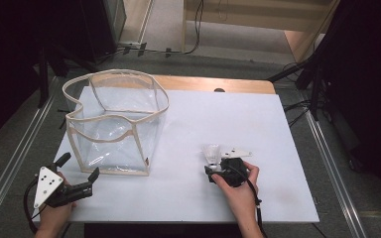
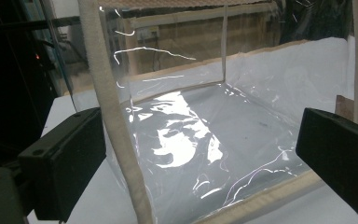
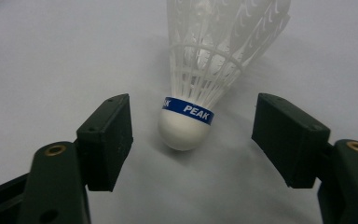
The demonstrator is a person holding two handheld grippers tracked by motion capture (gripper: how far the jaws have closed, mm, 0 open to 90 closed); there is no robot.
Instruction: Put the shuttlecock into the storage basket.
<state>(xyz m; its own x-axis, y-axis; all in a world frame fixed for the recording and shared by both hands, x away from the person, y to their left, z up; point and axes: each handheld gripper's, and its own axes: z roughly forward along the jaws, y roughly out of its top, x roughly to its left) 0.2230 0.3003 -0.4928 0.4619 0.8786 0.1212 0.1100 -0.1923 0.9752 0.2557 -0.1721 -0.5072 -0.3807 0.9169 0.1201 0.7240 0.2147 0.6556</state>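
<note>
A white plastic shuttlecock with a blue "PEAK" band lies on the white table top, cork toward me. My right gripper sits just behind it. In the right gripper view the cork lies between the two jaws of the right gripper with a gap on each side, so the pads do not touch it. My left gripper stands open at the near left corner of a clear plastic bag. The bag's cream corner trim rises between its spread jaws, untouched.
The clear bag stands upright with its mouth open at the table's left side, nothing inside it. A wooden strip borders the table's far edge. Dark stands and cables crowd the floor beyond the right corner.
</note>
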